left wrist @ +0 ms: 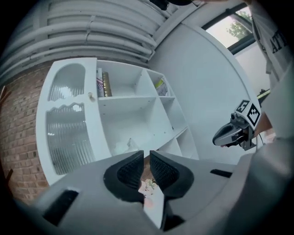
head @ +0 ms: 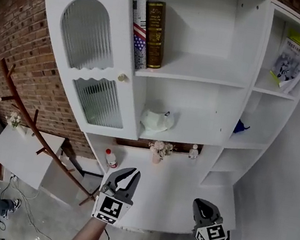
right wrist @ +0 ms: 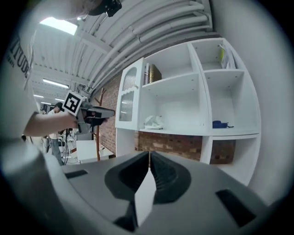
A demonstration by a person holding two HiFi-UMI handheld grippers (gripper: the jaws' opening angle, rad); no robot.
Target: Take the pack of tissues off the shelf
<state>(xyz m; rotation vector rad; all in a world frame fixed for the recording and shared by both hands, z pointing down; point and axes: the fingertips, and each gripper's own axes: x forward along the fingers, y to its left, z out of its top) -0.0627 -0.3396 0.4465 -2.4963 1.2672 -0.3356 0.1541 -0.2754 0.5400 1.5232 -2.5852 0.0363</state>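
The pack of tissues (head: 156, 120), white and crumpled, lies on the middle shelf of the white shelf unit (head: 198, 74). It also shows in the left gripper view (left wrist: 123, 147) and the right gripper view (right wrist: 154, 122). Both grippers hang well in front of the unit, over the white counter (head: 174, 197), apart from the pack. My left gripper (head: 128, 177) (left wrist: 146, 153) is shut with nothing in it. My right gripper (head: 203, 208) (right wrist: 149, 153) is also shut and empty, its jaws pressed together. Each gripper shows in the other's view, the right gripper (left wrist: 229, 133) and the left gripper (right wrist: 98, 112).
Two books (head: 148, 31) stand on the top shelf. A booklet (head: 291, 60) leans in the upper right compartment, a blue object (head: 240, 126) lies below it. A flower vase (head: 159, 149) and a red-capped bottle (head: 111, 158) stand on the counter. A ribbed-glass door (head: 91, 61) and a wooden rack (head: 34, 131) are left.
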